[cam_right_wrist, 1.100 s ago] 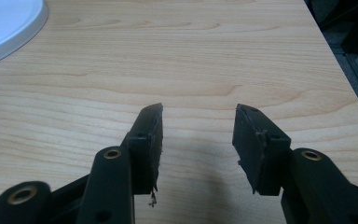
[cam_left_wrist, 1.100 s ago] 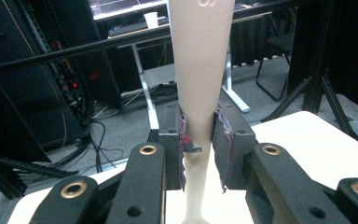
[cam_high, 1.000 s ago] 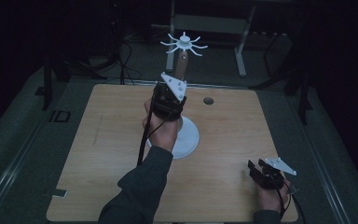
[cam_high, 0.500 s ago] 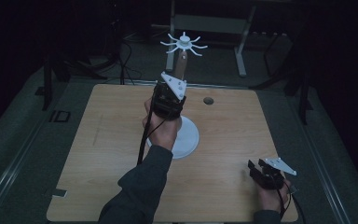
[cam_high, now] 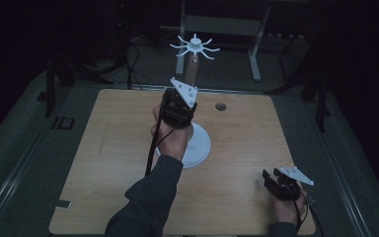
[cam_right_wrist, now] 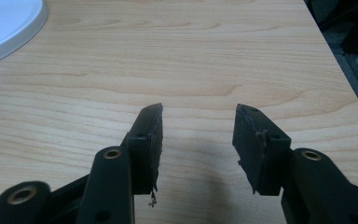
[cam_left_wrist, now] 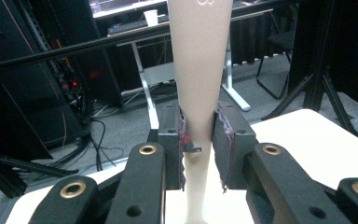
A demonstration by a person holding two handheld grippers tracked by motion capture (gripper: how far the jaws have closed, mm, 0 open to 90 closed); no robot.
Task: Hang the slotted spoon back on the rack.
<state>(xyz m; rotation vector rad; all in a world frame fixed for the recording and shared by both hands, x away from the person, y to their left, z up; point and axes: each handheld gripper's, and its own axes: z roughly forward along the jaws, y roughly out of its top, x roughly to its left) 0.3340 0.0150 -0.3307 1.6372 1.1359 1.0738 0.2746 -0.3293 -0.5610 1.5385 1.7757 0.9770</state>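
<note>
A stand rises from the middle of the wooden table point(cam_high: 113, 153): a white round base point(cam_high: 201, 146), a tapering beige post point(cam_high: 192, 70) and a white spoked top point(cam_high: 195, 46). My left gripper point(cam_high: 180, 104) is held upright against the post, above the base. In the left gripper view its jaws point(cam_left_wrist: 200, 128) are shut on the narrow part of the post point(cam_left_wrist: 199, 70), with both pads pressing on it. My right gripper point(cam_high: 272, 179) rests low at the table's front right corner. It stands open point(cam_right_wrist: 198, 122) over bare wood, and the base's rim point(cam_right_wrist: 9, 35) lies far to its left.
A small dark round hole point(cam_high: 220, 106) sits in the tabletop behind and right of the stand. A metal table frame point(cam_high: 256, 44) and cables on the floor lie beyond the far edge. The table's right edge point(cam_right_wrist: 340, 60) runs close to the right gripper.
</note>
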